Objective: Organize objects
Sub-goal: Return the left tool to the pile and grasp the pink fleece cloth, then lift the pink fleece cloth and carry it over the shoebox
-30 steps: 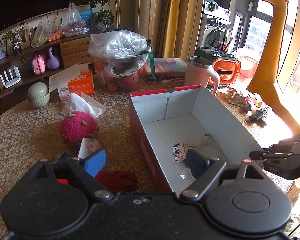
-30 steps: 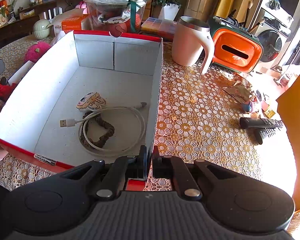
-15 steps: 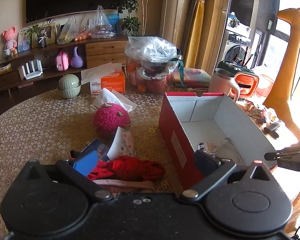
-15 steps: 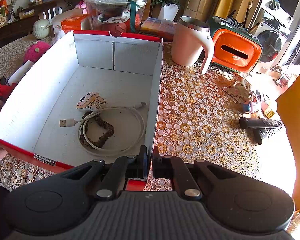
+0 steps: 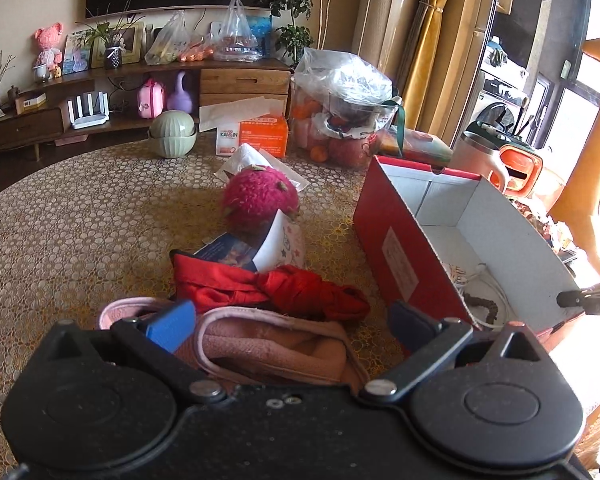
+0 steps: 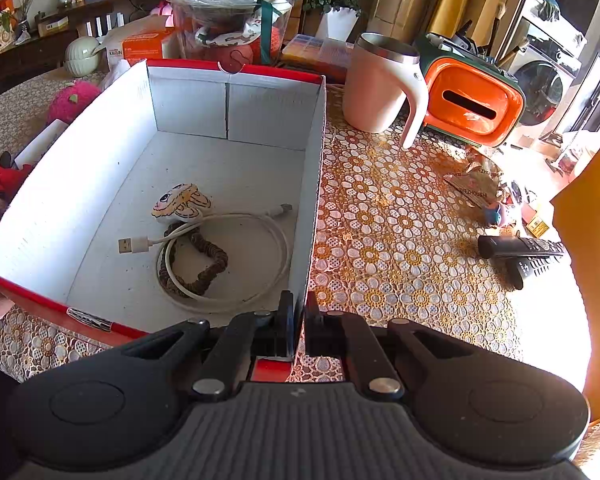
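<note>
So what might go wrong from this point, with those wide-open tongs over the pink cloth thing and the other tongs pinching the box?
Three risks, as guesses. The left tongs hang open over the pink cloth pouch, which touches the red fabric; a grab may catch both. The soft pouch could sag or slip during lifting. The right tongs pinch only one wall of the box; a tug might tip it and shift the white cable inside.

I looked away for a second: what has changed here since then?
The left gripper swung from over the red cardboard box to the pink fabric pouch, its jaws opening wide, gripping nothing. The right gripper stayed clamped on the box's wall; contents unmoved.
</note>
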